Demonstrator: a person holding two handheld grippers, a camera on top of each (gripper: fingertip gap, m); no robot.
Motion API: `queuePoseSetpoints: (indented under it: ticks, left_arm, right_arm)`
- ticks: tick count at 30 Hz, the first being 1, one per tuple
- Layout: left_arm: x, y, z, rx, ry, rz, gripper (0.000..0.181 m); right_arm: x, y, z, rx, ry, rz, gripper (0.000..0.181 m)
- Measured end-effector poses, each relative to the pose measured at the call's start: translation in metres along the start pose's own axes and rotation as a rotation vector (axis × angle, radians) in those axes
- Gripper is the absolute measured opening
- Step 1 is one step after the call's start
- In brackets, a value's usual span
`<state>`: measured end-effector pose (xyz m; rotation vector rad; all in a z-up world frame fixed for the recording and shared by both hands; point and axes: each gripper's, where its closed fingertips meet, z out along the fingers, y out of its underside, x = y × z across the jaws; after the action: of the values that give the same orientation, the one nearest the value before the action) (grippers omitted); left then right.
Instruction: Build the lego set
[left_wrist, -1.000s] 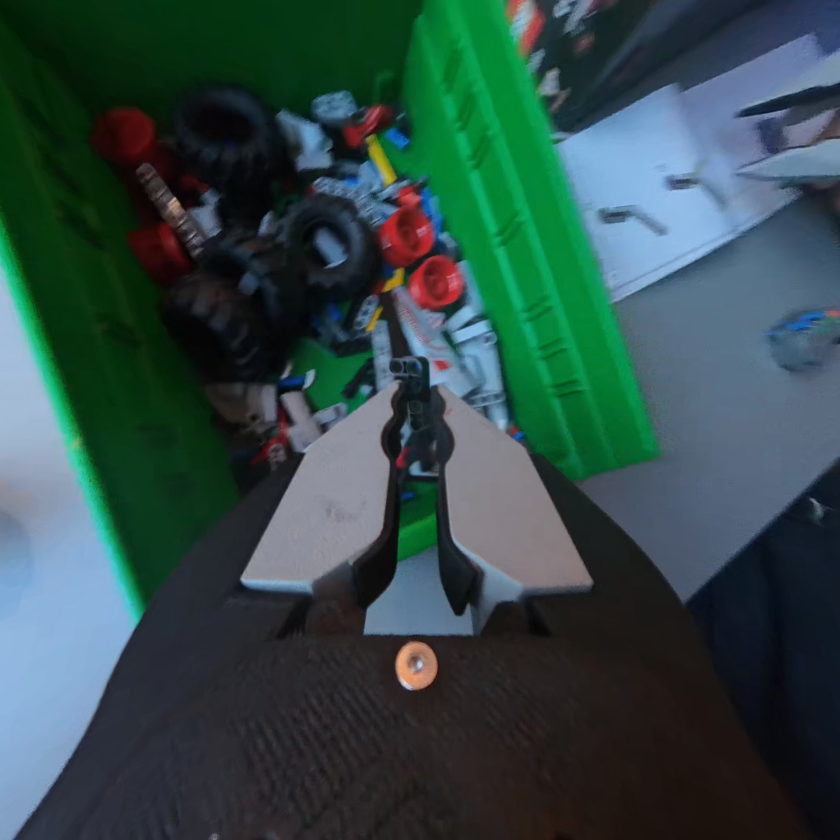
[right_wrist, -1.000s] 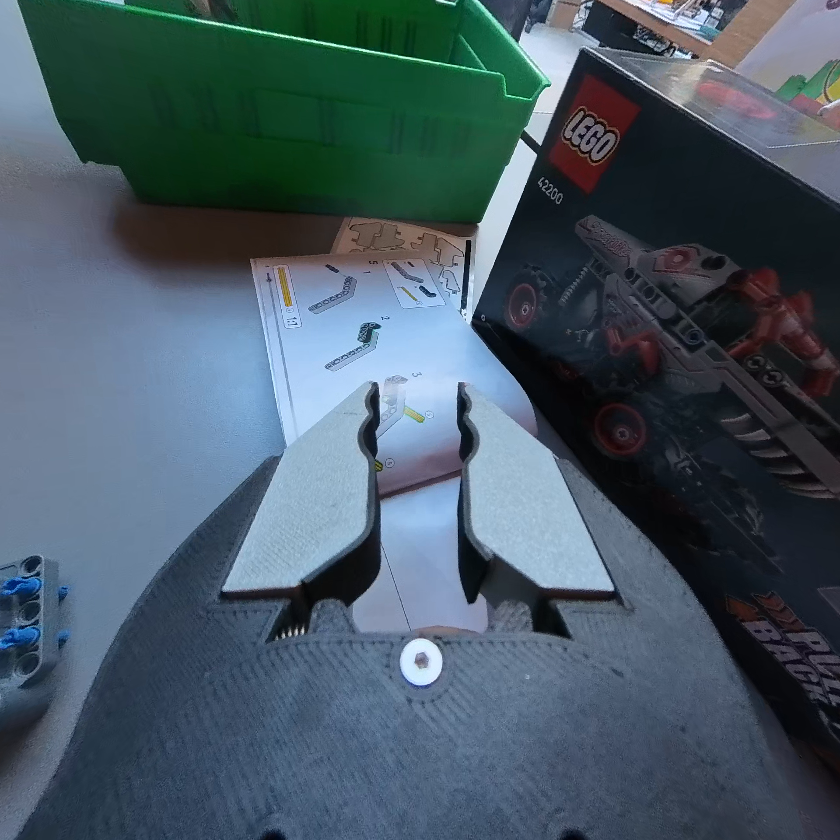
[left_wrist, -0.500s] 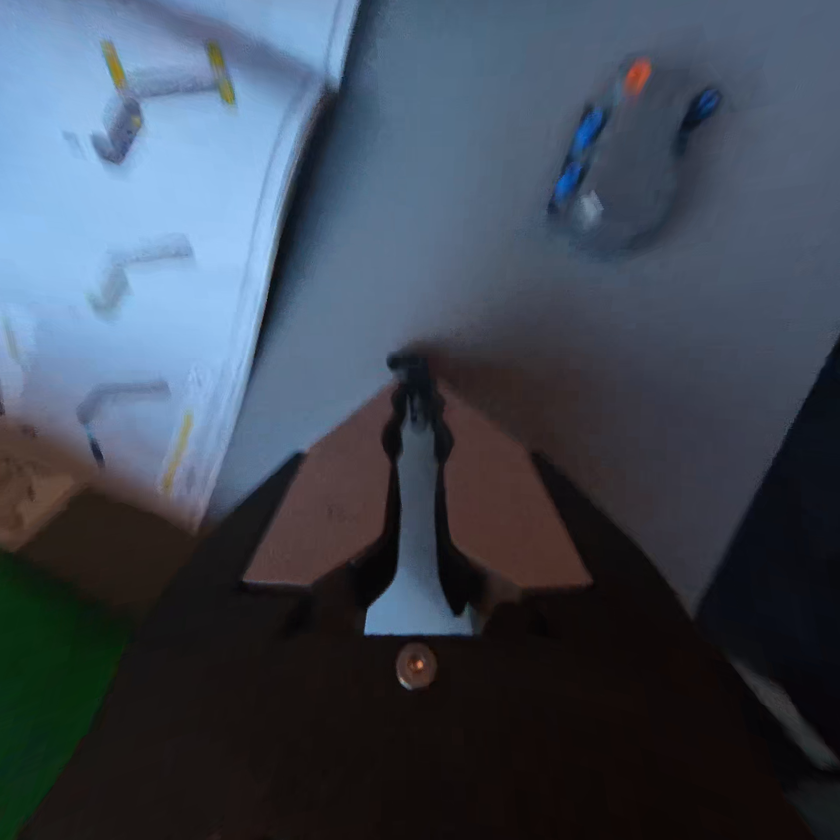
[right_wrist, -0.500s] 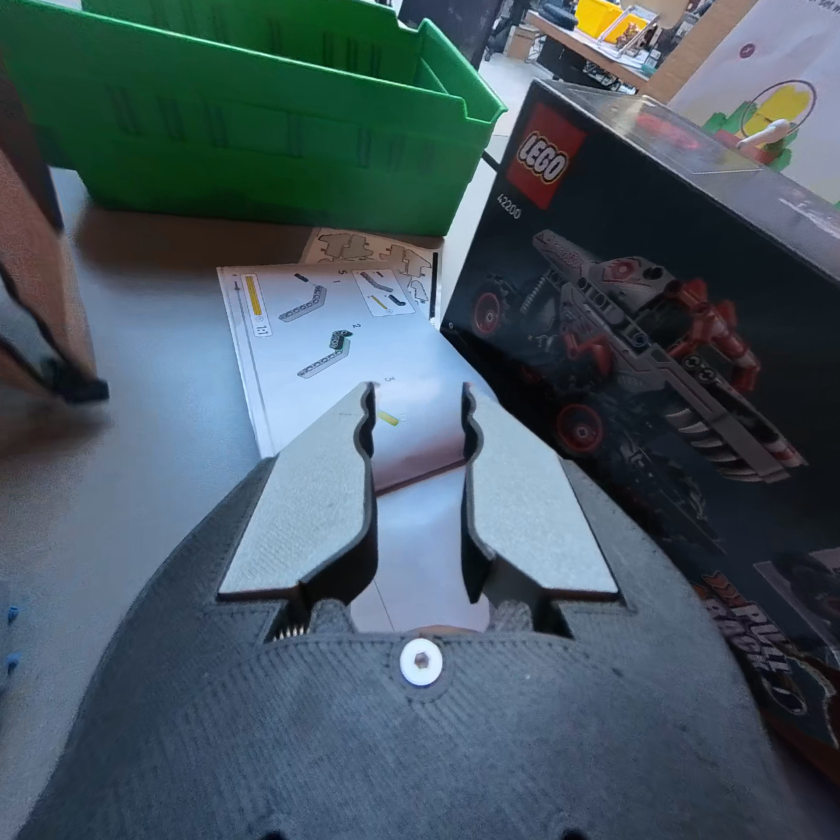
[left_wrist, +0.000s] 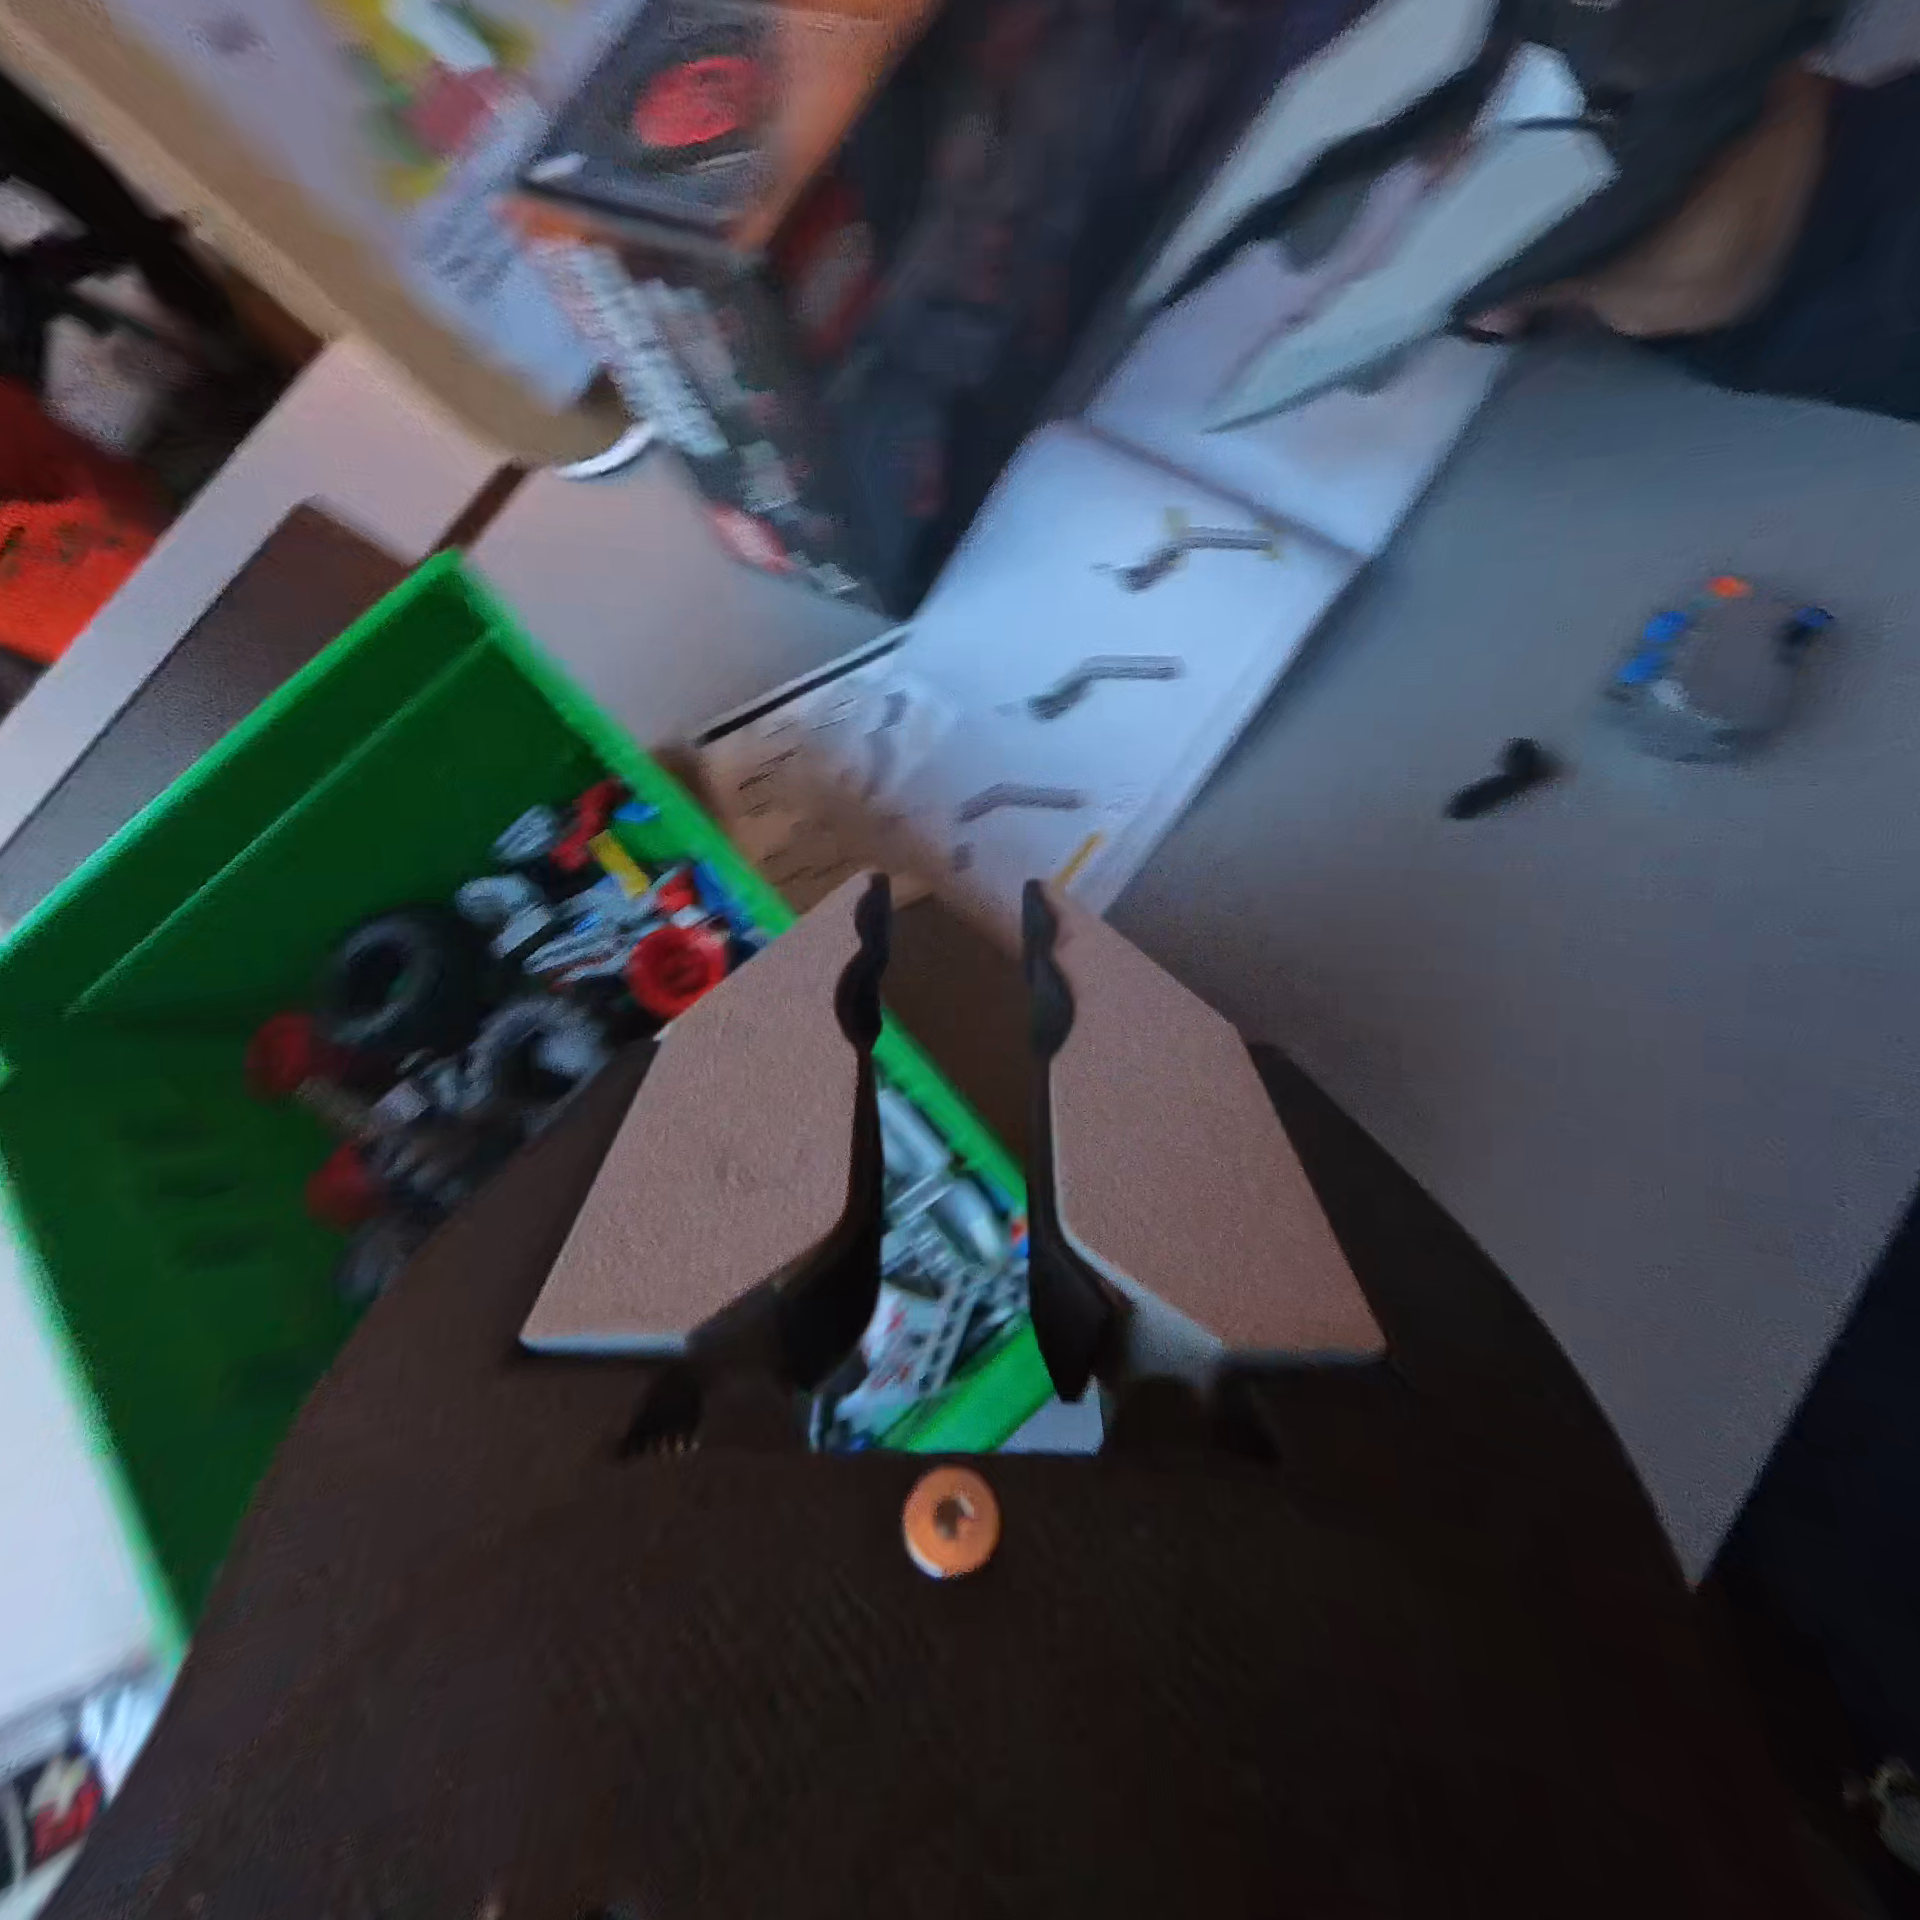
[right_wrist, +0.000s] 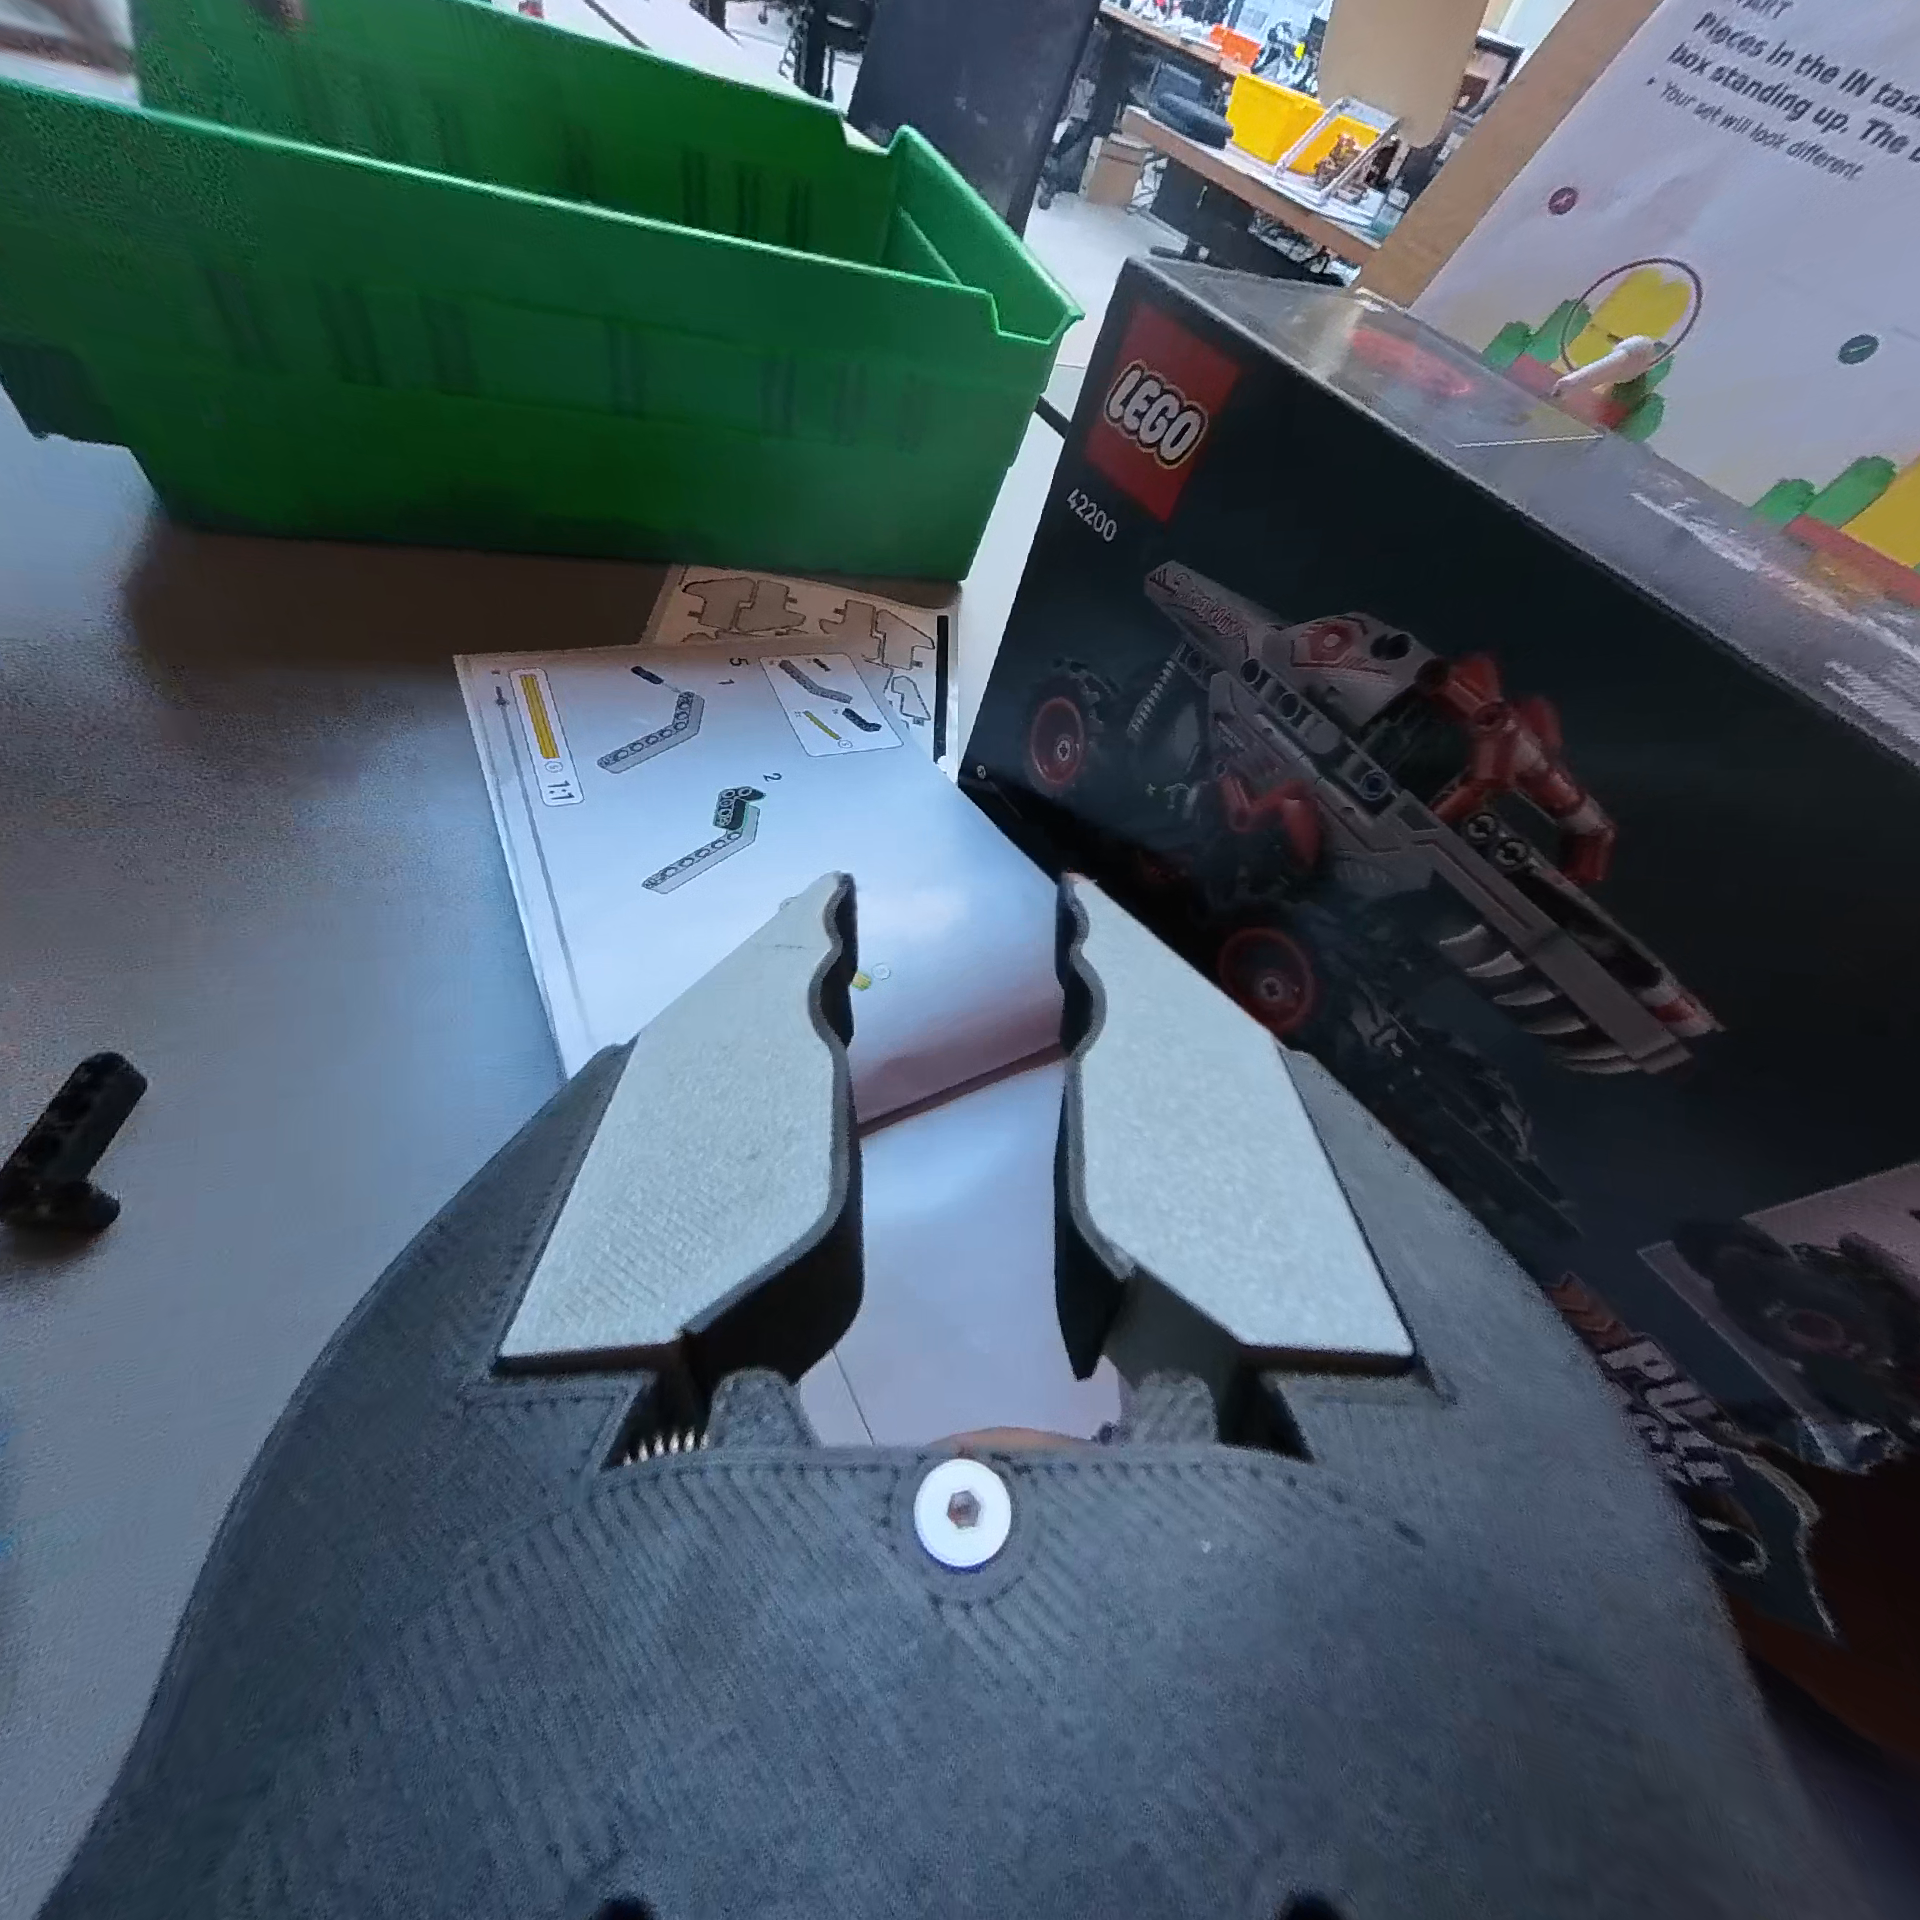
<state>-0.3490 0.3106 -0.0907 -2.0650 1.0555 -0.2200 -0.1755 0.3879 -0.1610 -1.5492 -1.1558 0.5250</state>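
The left gripper (left_wrist: 951, 904) is now open and empty, above the green bin (left_wrist: 135, 1226); a second ago it pinched a small black piece (right_wrist: 64, 1141), which now lies on the grey table (right_wrist: 260, 831) just beside the small grey assembly (left_wrist: 1704, 681); so one part seems delivered for building. The right gripper (right_wrist: 956, 904) hangs open, empty, over the instruction booklet (right_wrist: 665, 769), near the set box (right_wrist: 1455, 790); the left view is blurred, so the bin's pieces are hard to tell.

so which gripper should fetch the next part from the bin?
Left, probably. The left gripper is open and empty, right above the green bin, parts visible below it. The right gripper, also open, hangs over the manual, seeing only the bin's outer wall.
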Motion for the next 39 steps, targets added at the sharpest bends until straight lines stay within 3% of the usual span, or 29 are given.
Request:
queuePoseSetpoints:
  ticks: [1,4,9,13,14,16,19,21,24,34,39]
  left_arm:
    - [-0.023,0.011,-0.008,-0.010,-0.037,-0.054,0.022]
    - [-0.085,0.065,-0.017,-0.144,-0.160,-0.200,0.021]
    - [-0.110,0.113,-0.001,-0.224,-0.105,-0.284,0.018]
    - [-0.079,0.100,0.030,-0.147,0.083,-0.171,0.012]
    - [-0.070,0.101,0.034,-0.161,0.133,-0.129,0.006]
    - [-0.061,0.109,0.043,-0.227,0.182,-0.039,0.010]
    - [-0.069,0.122,0.061,-0.328,0.178,0.073,0.015]
    - [-0.076,0.122,0.070,-0.349,0.180,0.097,0.003]
    - [-0.112,0.138,0.078,-0.476,0.030,0.179,0.002]
    - [-0.113,0.116,0.086,-0.387,0.103,0.118,0.002]
    - [-0.114,0.126,0.089,-0.477,0.086,0.160,0.003]
  right_arm:
    - [0.001,-0.001,-0.001,0.004,0.004,0.005,0.035]
    - [-0.001,-0.003,-0.002,0.026,-0.022,0.019,0.036]
    - [-0.011,-0.011,-0.005,0.078,-0.068,0.011,0.039]
    - [-0.007,-0.011,-0.007,0.079,-0.017,0.002,0.039]
    - [-0.005,-0.011,-0.008,0.080,-0.005,0.005,0.039]
    - [0.001,-0.011,-0.008,0.087,0.021,0.015,0.038]
    - [0.014,-0.008,-0.006,0.078,0.066,0.039,0.037]
    - [0.021,-0.005,-0.005,0.069,0.084,0.057,0.038]
    - [0.027,-0.004,-0.007,0.066,0.110,0.067,0.037]
    - [0.024,-0.001,-0.005,0.047,0.100,0.042,0.033]
    - [0.020,-0.003,-0.006,0.058,0.078,0.043,0.032]
